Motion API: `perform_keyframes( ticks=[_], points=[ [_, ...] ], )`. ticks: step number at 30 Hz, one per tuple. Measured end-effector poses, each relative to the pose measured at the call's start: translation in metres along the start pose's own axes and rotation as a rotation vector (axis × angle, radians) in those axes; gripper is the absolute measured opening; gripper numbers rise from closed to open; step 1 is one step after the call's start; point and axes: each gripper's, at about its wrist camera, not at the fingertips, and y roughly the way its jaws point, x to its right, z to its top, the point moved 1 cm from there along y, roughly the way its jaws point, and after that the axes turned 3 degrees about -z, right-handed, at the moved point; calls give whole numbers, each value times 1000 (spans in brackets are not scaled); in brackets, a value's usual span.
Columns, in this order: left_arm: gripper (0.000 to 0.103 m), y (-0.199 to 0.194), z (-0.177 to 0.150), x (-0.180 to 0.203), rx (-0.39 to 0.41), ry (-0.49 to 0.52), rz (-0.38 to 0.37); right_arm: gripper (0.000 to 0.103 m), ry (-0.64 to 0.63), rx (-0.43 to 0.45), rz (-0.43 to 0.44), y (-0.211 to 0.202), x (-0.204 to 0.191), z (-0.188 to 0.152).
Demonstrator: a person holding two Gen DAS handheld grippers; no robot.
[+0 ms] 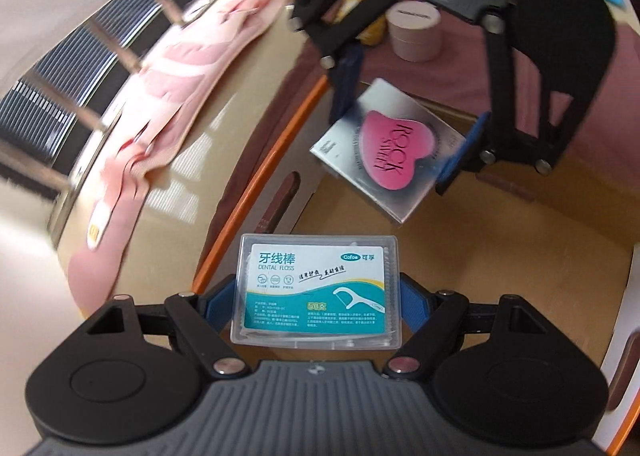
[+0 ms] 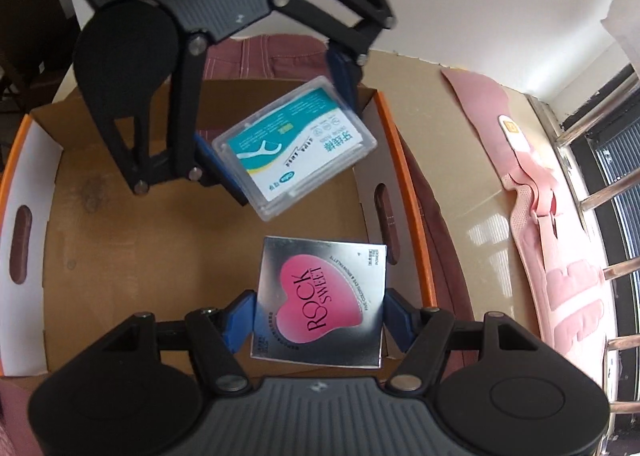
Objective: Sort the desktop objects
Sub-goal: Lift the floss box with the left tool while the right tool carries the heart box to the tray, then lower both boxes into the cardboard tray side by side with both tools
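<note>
My left gripper (image 1: 316, 306) is shut on a clear plastic dental floss box (image 1: 318, 290) with a teal and white label, held over the open cardboard box (image 1: 520, 276). My right gripper (image 2: 318, 320) is shut on a silver square box with a pink heart (image 2: 322, 304), also above the cardboard box (image 2: 140, 256). In the left wrist view the right gripper (image 1: 408, 127) hangs opposite with the silver box (image 1: 390, 149). From the right wrist, the left gripper (image 2: 276, 123) shows with the floss box (image 2: 296, 147). Both point steeply down into the cardboard box.
The cardboard box has orange-edged white sides (image 2: 404, 191) with slot handles and a bare brown floor. A pink cylindrical tub (image 1: 414, 31) stands on a maroon cloth beyond the box. A pink strap-like garment (image 2: 552, 215) lies on the beige surface beside a window rail.
</note>
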Motion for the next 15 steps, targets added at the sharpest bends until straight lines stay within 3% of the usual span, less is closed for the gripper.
perform_keyframes(
  ticks=[7,15],
  points=[
    [82,18,2,-1,-24,190,-5,67,-65,-14,9,7,2,-1],
    [82,33,-2,2,-30,305,-35,67,-105,-14,29,12,0,-3]
  ],
)
